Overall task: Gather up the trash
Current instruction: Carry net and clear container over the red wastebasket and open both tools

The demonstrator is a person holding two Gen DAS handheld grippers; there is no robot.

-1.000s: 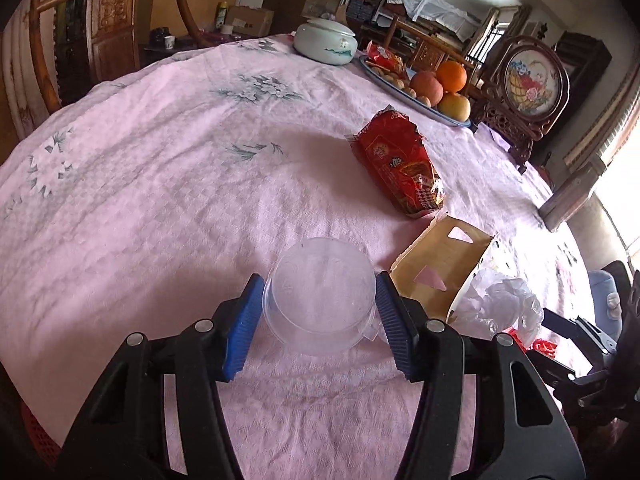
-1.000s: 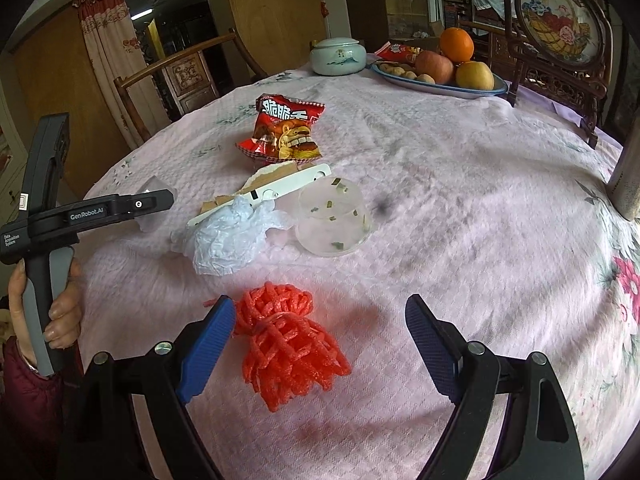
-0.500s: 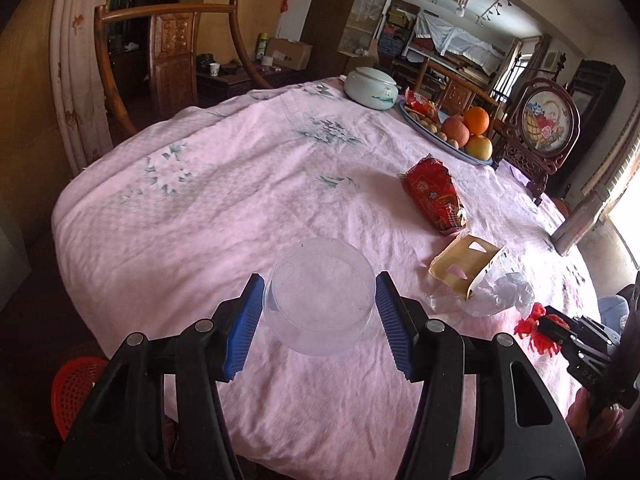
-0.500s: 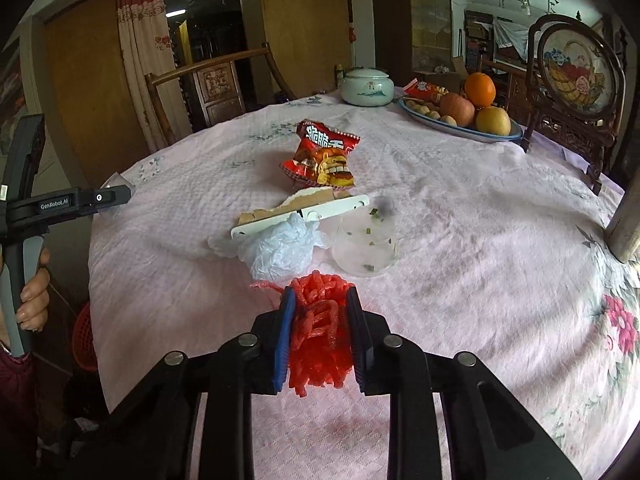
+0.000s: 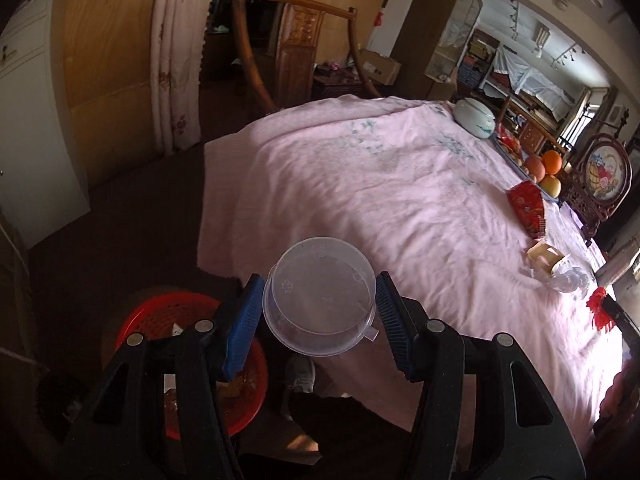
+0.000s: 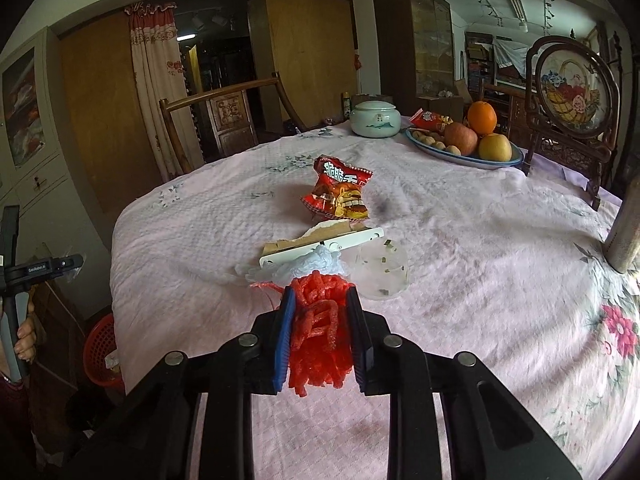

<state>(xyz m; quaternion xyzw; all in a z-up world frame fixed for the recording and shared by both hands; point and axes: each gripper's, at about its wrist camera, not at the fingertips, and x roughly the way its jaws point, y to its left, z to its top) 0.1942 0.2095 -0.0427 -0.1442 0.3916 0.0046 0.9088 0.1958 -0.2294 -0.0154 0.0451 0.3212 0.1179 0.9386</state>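
Observation:
My left gripper (image 5: 318, 322) is shut on a clear plastic lid (image 5: 320, 300) and holds it in the air past the table's edge, above and right of a red trash basket (image 5: 172, 316) on the floor. My right gripper (image 6: 320, 330) is shut on a red foam fruit net (image 6: 320, 344) and holds it above the pink tablecloth (image 6: 460, 240). On the table remain a red snack bag (image 6: 340, 192), a torn cardboard box (image 6: 320, 242), a crumpled white plastic bag (image 6: 308, 264) and a clear plastic cup (image 6: 382, 272).
A fruit plate (image 6: 464, 140), a pale lidded jar (image 6: 375, 118) and a framed embroidery stand (image 6: 568, 92) are at the table's far side. A wooden chair (image 6: 224, 120) stands behind. The red basket also shows in the right wrist view (image 6: 100, 348).
My left gripper carried the lid off the table toward the floor basket. My right gripper closed on the red net and lifted it up from the cloth.

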